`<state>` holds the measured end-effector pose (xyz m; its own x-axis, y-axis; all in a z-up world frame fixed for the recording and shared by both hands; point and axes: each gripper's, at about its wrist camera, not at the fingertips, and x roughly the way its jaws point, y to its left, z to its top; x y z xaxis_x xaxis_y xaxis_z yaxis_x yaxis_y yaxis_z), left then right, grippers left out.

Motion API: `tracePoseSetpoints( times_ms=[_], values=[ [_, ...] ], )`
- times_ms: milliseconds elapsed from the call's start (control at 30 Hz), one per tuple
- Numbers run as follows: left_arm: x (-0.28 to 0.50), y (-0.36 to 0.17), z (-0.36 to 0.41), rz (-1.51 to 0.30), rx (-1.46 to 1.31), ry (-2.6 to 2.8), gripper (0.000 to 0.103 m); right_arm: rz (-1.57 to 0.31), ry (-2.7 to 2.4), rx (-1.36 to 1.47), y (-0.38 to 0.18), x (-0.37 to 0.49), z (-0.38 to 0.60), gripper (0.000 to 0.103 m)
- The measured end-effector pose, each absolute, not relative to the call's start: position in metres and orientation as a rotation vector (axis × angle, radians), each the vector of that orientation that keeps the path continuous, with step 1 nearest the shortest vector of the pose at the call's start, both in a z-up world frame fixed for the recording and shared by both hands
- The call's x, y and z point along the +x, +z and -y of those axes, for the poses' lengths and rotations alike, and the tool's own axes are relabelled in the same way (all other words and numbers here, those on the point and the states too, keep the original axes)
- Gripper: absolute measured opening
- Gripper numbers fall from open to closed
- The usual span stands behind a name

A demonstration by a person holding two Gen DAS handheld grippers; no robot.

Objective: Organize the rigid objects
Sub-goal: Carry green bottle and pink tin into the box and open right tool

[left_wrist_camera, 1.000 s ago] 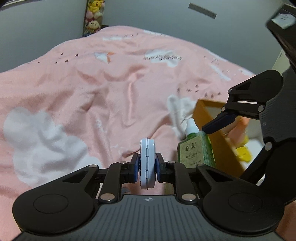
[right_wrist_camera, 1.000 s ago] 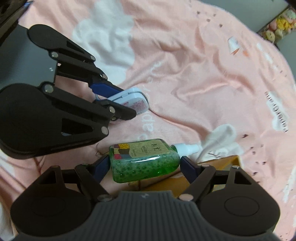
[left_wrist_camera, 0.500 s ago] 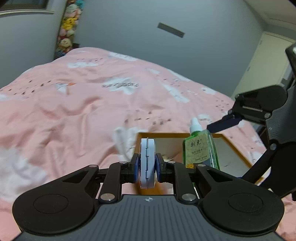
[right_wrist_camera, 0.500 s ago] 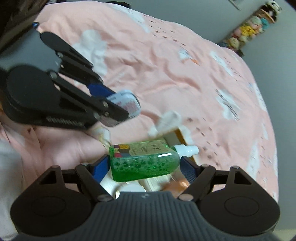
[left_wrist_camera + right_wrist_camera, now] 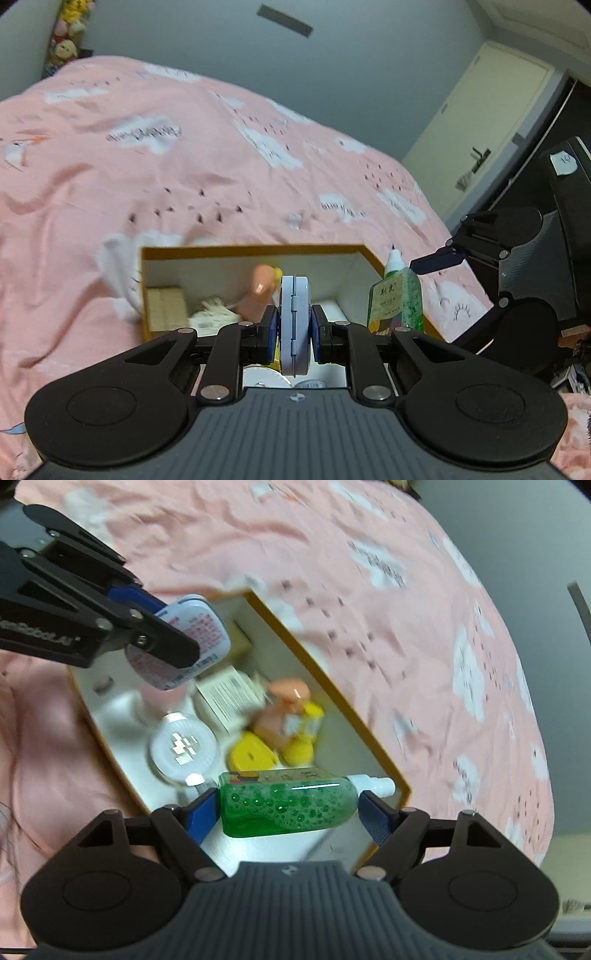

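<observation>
My left gripper [image 5: 294, 334] is shut on a flat white and pale blue case [image 5: 294, 325], held on edge above the near part of an open orange-rimmed box [image 5: 255, 250]. In the right wrist view that case [image 5: 192, 638] hangs over the box's far left corner [image 5: 258, 605]. My right gripper [image 5: 288, 810] is shut on a green bottle [image 5: 288, 805] with a white cap, lying crosswise between the blue pads above the box's near end. The left wrist view shows the same bottle [image 5: 397, 302] upright at the box's right wall.
Inside the box lie a round white lidded jar [image 5: 183, 746], a white labelled carton [image 5: 229, 694], a peach and yellow toy [image 5: 288, 709] and a yellow piece [image 5: 251, 755]. A pink duvet [image 5: 147, 177] with white clouds surrounds it. A door [image 5: 491, 122] stands at the right.
Both grippers have travelled with their loads from over the bare duvet to above the open box, which now fills the middle of both views. Neither grip has changed.
</observation>
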<state>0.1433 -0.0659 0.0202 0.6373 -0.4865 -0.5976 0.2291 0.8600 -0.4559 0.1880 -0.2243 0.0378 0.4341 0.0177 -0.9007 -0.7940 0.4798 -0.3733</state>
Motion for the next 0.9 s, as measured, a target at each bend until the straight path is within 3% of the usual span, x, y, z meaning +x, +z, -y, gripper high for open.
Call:
tracePoseSetpoints(
  times_ms=[333, 800, 900],
  values=[
    [0.169, 0.0, 0.086, -0.858, -0.334, -0.431, 0.02, -1.119, 0.576, -0.995, -0.004, 0.224, 0.257, 0.079],
    [0.195, -0.013, 0.086, -0.921, -0.348, -0.429, 0.02, -1.141, 0.784, -1.273, -0.05, 0.224, 0.256, 0.078],
    [0.197, -0.017, 0.088, -0.943, -0.357, -0.434, 0.02, -1.164, 0.835, -1.227, -0.056, 0.23, 0.251, 0.036]
  ],
)
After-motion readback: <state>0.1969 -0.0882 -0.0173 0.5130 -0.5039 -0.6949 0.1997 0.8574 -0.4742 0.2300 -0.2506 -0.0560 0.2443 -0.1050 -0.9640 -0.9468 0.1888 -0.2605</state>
